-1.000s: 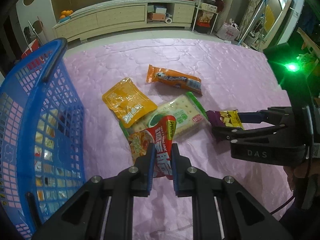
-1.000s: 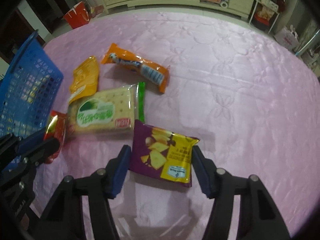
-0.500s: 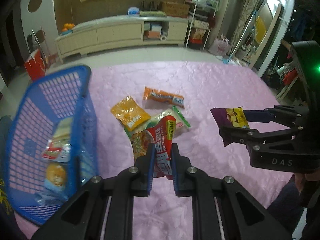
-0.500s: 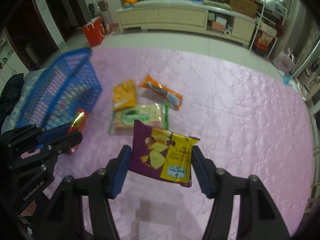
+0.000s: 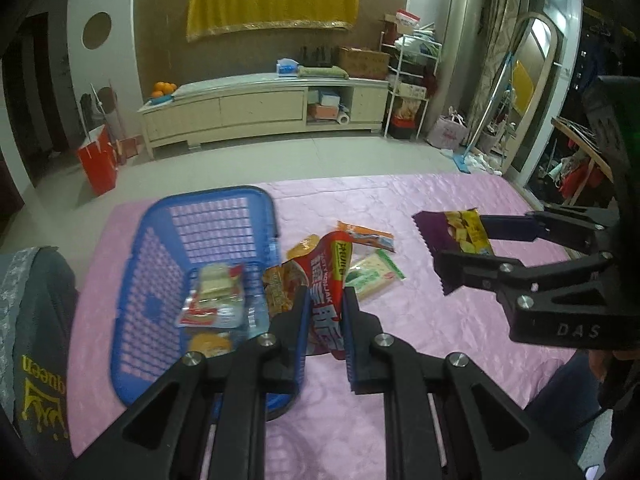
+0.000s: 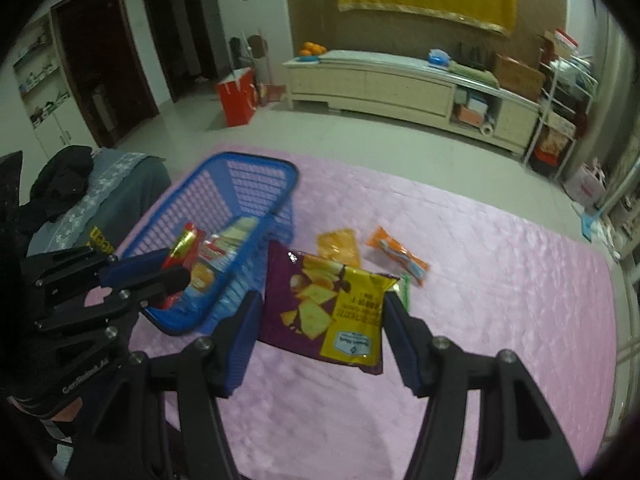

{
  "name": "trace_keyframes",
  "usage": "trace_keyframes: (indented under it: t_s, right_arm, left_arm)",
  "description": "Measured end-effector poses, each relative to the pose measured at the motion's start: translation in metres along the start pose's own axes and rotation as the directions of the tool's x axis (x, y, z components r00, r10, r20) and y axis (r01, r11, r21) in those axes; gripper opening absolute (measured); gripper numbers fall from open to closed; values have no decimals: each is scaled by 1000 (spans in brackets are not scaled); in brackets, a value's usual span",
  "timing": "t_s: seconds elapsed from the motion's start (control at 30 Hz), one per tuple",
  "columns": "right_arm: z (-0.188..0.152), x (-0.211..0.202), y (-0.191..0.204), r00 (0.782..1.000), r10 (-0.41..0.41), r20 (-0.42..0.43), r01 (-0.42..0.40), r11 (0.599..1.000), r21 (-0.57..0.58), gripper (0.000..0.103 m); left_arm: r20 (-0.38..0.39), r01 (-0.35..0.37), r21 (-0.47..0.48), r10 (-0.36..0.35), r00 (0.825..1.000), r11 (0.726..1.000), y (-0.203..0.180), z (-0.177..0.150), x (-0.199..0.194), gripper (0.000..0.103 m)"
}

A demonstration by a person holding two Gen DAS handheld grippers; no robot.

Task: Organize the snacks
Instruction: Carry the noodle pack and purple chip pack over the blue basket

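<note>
We hold both grippers raised over the pink cloth (image 6: 480, 280) and tilted down: the left gripper (image 5: 325, 316) is clamped tight on a red pack (image 5: 330, 276) that stands up between its pads, and the right gripper (image 6: 320, 320) pinches a purple and yellow chip bag (image 6: 324, 304) by its two side edges, flat between the pads. Beside our left claw sits the blue basket (image 5: 192, 216) with a few snacks inside. Three more packs, yellow (image 6: 340, 246), orange (image 6: 398, 256) and green-edged crackers (image 5: 374, 276), lie on the cloth beyond both claws.
</note>
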State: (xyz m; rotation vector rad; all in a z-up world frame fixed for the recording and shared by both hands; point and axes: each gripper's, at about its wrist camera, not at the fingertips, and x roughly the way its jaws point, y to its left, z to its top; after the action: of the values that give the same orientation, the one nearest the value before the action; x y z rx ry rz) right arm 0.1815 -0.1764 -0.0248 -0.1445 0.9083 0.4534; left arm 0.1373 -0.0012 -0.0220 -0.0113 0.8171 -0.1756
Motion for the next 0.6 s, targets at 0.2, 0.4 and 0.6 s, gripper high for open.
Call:
trace_keyframes:
  t_s: [0.2,0.4,0.6]
  right_arm:
    - [20,19,41,998,55,1,-55,998,-39,65]
    - [39,44,79,996,90,-25,-92,990,-105,65]
    - [53,75,97,994,89,-71,-98,986,-136,65]
  left_arm:
    - [10,-31,-28,32,999,999,41,-5,-12,14]
    - [-4,-51,-89,50,999,995,84,-4,-8,14]
    - [-47,-60,-120,54,997,991,111,-10,6,14]
